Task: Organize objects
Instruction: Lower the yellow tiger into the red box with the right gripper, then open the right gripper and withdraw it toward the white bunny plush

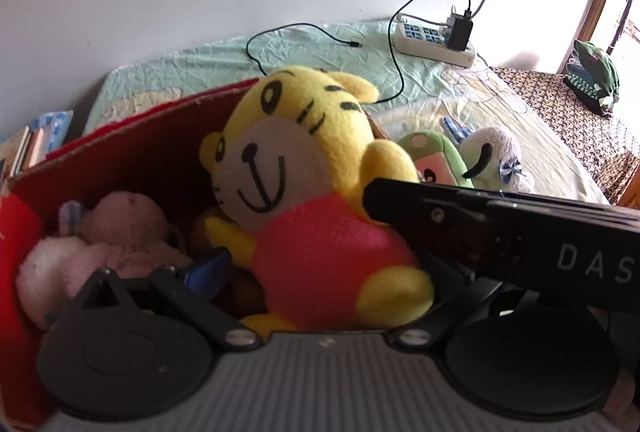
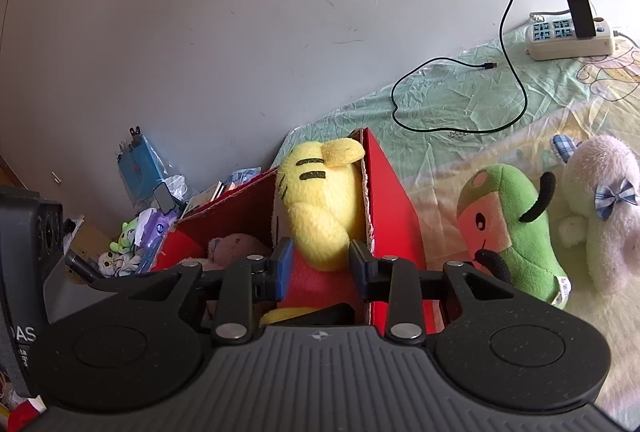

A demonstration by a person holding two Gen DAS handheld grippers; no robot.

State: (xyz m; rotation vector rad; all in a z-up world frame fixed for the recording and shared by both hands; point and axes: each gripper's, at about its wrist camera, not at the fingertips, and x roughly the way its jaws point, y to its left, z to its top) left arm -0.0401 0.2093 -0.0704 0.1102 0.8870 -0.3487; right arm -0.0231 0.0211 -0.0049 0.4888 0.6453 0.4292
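Yellow tiger plush (image 2: 320,216) in red box (image 2: 396,200), right gripper (image 2: 322,264) seemingly clamped on it, left gripper (image 1: 320,268) apart.

We take the box (image 2: 394,208) as our mark. In it sits the tiger toy (image 1: 316,200), with the bear toy (image 1: 120,232) in the box to its left. Right of the box, on the bed sheet (image 2: 460,100), lies the frog toy (image 2: 508,228), and the dog toy (image 2: 600,208) lies beyond it. Behind the box, by the wall, the power strip (image 2: 572,40) rests on the sheet, its cable (image 2: 516,72) looping between them. Left of the box lies a heap of clutter (image 2: 148,208).
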